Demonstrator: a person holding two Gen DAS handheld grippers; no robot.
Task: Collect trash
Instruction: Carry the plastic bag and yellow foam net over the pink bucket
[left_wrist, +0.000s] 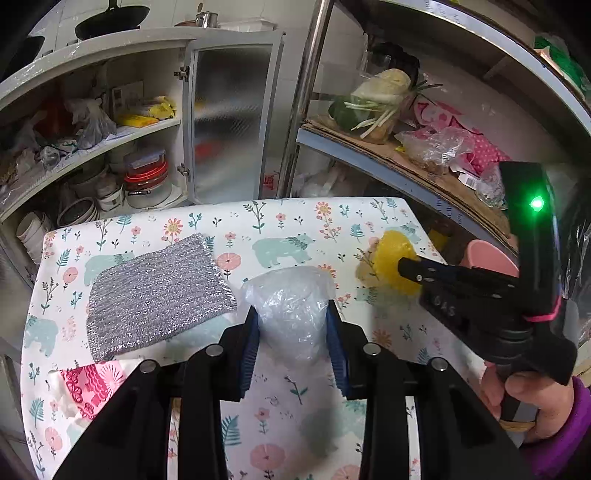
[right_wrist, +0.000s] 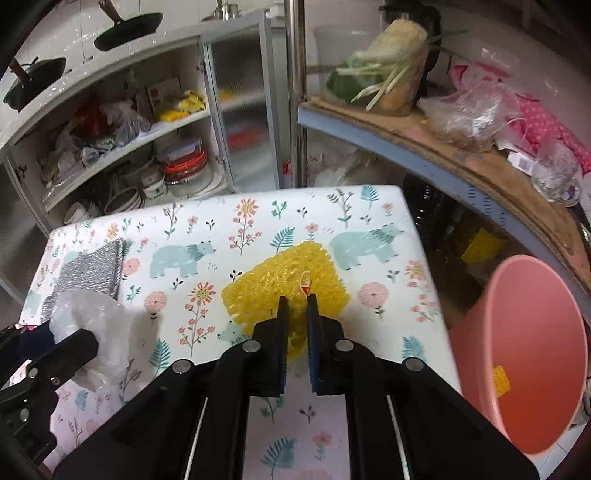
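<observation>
Floral table (right_wrist: 258, 206): left tool (left_wrist: 293, 314) grips upright plastic bag (left_wrist: 291, 306); right tool (right_wrist: 295, 299) pinches flat yellow mesh (right_wrist: 288, 280).

Two wrist fisheyes, close above the floral table (left_wrist: 280, 221), angled down toward the cupboard (right_wrist: 177, 122), both sharing the tabletop.

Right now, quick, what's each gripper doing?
Left gripper: jaws shut on the crumpled clear plastic bag.
Right gripper: jaws shut on the edge of the yellow mesh pad.
</observation>
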